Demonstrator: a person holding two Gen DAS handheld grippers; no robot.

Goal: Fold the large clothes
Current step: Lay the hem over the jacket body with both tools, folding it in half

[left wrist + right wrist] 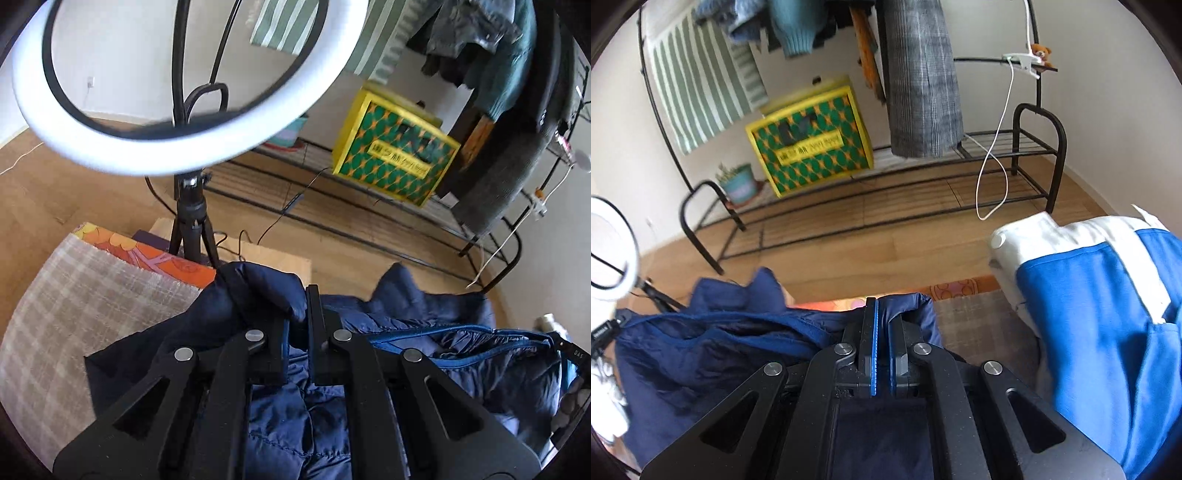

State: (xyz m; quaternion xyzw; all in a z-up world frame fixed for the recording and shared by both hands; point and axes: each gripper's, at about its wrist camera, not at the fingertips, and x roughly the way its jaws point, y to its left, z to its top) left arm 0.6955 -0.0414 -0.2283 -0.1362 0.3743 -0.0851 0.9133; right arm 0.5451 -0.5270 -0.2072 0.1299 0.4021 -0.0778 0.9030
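On the rack (997, 147), a yellow box (809, 140) sits closed; both hand-held grippers (297, 314) (882, 325) pinch the navy jacket (424, 332).

Pale walls (1108, 110) meet a wood floor (886, 251). A black rack (1038, 147) holds a yellow-green box (812, 144). A lit ring light (147, 140) stands nearby.

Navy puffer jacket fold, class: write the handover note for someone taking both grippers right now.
Left gripper: shut on a bunched edge of the navy puffer jacket.
Right gripper: shut on another edge of the same jacket.
Jacket: crumpled, lying partly on the checked cloth; a blue and white garment lies to its right.
Done: both edges gripped.
Left: spread it flat, then fold. No tidy fold shows yet.
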